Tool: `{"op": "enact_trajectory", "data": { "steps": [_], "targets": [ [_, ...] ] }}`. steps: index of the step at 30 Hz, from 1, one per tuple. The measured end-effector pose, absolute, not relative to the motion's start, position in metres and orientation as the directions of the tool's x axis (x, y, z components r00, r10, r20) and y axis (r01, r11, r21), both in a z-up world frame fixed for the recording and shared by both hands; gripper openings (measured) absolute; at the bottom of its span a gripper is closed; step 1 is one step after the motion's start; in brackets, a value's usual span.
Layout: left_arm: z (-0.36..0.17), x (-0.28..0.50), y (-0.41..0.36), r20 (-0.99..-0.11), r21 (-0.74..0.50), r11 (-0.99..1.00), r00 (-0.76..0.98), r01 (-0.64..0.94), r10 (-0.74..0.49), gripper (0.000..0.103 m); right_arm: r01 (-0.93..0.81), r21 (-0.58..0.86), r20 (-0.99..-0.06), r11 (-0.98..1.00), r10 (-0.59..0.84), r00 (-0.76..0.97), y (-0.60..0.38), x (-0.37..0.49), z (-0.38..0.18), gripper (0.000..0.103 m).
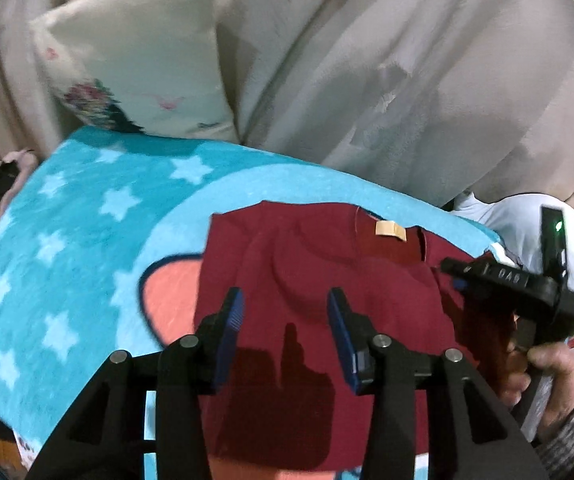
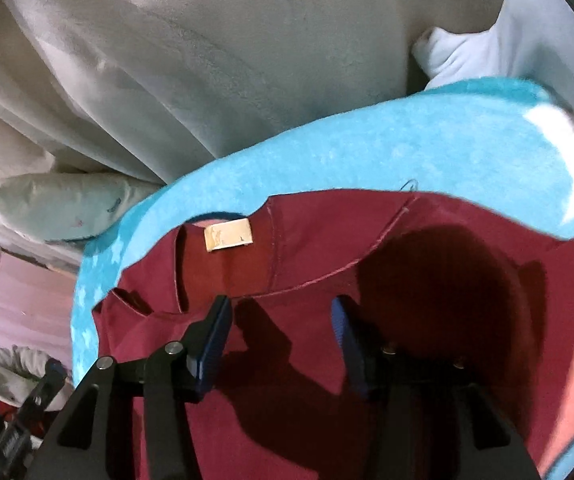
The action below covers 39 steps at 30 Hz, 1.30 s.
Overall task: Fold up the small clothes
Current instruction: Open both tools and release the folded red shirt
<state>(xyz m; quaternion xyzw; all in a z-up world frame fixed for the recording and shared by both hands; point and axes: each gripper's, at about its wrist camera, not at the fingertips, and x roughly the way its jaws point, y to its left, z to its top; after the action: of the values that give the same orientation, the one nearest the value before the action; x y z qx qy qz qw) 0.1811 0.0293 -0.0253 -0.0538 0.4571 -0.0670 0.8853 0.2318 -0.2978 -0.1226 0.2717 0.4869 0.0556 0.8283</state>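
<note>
Dark red cotton shirt (image 1: 319, 280) lies flat on the turquoise star-print fleece blanket (image 1: 87, 216), tan neck label at 12 o'clock. Left gripper (image 1: 285, 312) & right gripper (image 2: 281, 320) both hover w/ jaws apart, gripping nothing. Looks mid-fold imo; next move needs pinching a side edge.

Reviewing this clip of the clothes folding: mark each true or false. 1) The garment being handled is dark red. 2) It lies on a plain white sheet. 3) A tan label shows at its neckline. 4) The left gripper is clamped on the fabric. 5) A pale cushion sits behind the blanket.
1) True: the dark red garment lies spread flat.
2) False: it lies on a turquoise blanket with pale stars.
3) True: the tan label sits at the neckline.
4) False: the left gripper is open above the cloth, nothing between its fingers; the right gripper is open too.
5) True: a pale cushion leans behind the blanket.
</note>
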Motion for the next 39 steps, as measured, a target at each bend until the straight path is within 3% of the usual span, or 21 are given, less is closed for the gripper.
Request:
{"op": "enact_trajectory", "data": {
  "steps": [3,9,10,11,13,14,18,20,21,27,30,39],
  "targets": [
    [-0.024,0.155,0.031,-0.795,-0.122,0.992,0.596,0.026,-0.113,0.042,0.139,0.414,-0.774,0.9,0.267,0.573,-0.3,0.213,-0.1,0.054],
    [-0.033,0.116,0.039,-0.811,-0.137,0.989,0.579,-0.057,-0.08,0.042,0.115,0.411,-0.787,0.904,0.289,0.545,-0.317,0.169,-0.107,0.054],
    [-0.034,0.111,0.04,-0.813,-0.139,0.988,0.577,-0.061,-0.079,0.042,0.127,0.422,-0.793,0.898,0.297,0.532,-0.324,0.164,-0.117,0.051],
    [-0.033,0.105,0.04,-0.813,-0.134,0.989,0.577,-0.064,-0.073,0.042,0.132,0.44,-0.784,0.888,0.309,0.539,-0.332,0.161,-0.122,0.034],
    [-0.032,0.095,0.041,-0.81,-0.122,0.99,0.583,-0.071,-0.058,0.042,0.16,0.459,-0.779,0.874,0.31,0.545,-0.348,0.157,-0.125,0.016],
    [-0.031,0.09,0.043,-0.809,-0.12,0.99,0.586,-0.077,-0.053,0.042,0.192,0.477,-0.776,0.858,0.309,0.549,-0.357,0.155,-0.125,0.015],
    [-0.033,0.078,0.06,-0.81,-0.141,0.983,0.584,-0.121,-0.044,0.042,0.256,0.426,-0.79,0.867,0.219,0.573,-0.37,0.148,-0.11,0.02],
    [-0.037,0.074,0.072,-0.814,-0.167,0.974,0.579,-0.152,-0.049,0.043,0.28,0.354,-0.803,0.892,0.137,0.579,-0.368,0.142,-0.097,0.039],
    [-0.04,0.073,0.077,-0.817,-0.18,0.969,0.574,-0.169,-0.052,0.044,0.273,0.348,-0.796,0.897,0.128,0.592,-0.367,0.139,-0.092,0.039],
    [-0.059,0.084,0.093,-0.834,-0.25,0.945,0.544,-0.211,-0.099,0.044,0.113,0.361,-0.754,0.926,0.219,0.619,-0.321,0.127,-0.054,0.039],
    [-0.065,0.095,0.092,-0.834,-0.27,0.943,0.536,-0.195,-0.128,0.044,-0.011,0.369,-0.749,0.929,0.304,0.588,-0.278,0.131,-0.043,0.045],
    [-0.091,0.128,0.112,-0.846,-0.333,0.921,0.496,-0.205,-0.196,0.049,-0.188,0.457,-0.781,0.869,0.493,0.383,-0.145,0.181,-0.065,0.047]
  ]
}}
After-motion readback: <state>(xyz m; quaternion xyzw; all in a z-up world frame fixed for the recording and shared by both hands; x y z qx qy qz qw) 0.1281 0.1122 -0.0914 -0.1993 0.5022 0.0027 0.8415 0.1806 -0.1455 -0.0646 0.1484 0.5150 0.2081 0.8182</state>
